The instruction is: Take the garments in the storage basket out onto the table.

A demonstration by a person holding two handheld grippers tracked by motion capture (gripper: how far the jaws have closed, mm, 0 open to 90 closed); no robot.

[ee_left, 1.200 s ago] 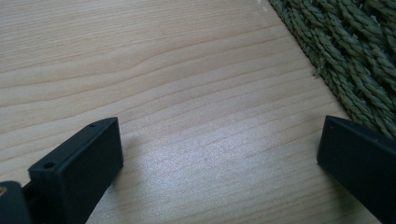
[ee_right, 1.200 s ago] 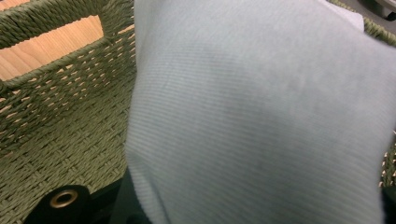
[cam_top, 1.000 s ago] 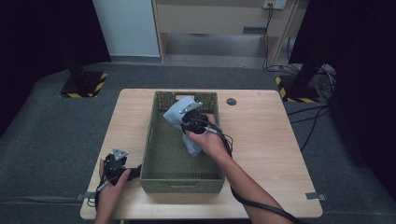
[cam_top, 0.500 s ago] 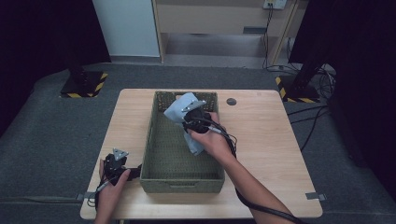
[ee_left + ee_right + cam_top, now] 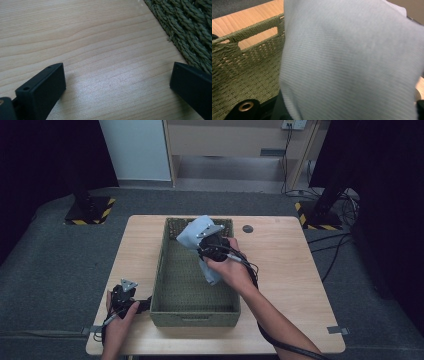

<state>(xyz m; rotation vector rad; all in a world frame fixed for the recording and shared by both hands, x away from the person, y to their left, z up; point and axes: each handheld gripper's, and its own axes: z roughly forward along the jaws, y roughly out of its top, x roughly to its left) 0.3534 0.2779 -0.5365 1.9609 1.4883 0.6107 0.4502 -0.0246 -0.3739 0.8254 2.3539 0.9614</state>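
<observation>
A light blue cloth (image 5: 191,238) hangs over the far half of a green woven basket (image 5: 170,290), with my right gripper (image 5: 204,243) shut on it. The cloth drapes over the jaws and a tail (image 5: 212,274) hangs below the hand. In the right gripper view the ribbed cloth (image 5: 352,62) covers the jaws, with the basket's handle wall (image 5: 244,37) behind it at left. My left gripper (image 5: 127,289) rests on the wooden table (image 5: 135,245) left of the basket. It is open (image 5: 117,75) with only bare wood between its fingers (image 5: 47,83).
The basket's woven side (image 5: 185,27) lies just right of my left gripper. A small dark round disc (image 5: 247,228) sits on the table beyond the basket's far right corner. The table's right side (image 5: 290,270) is bare wood. Dark stands with striped bases (image 5: 87,212) flank the table on the floor.
My right gripper has lifted the blue cloth higher over the basket, drifting slightly toward its far end. The left gripper has stayed in place.
</observation>
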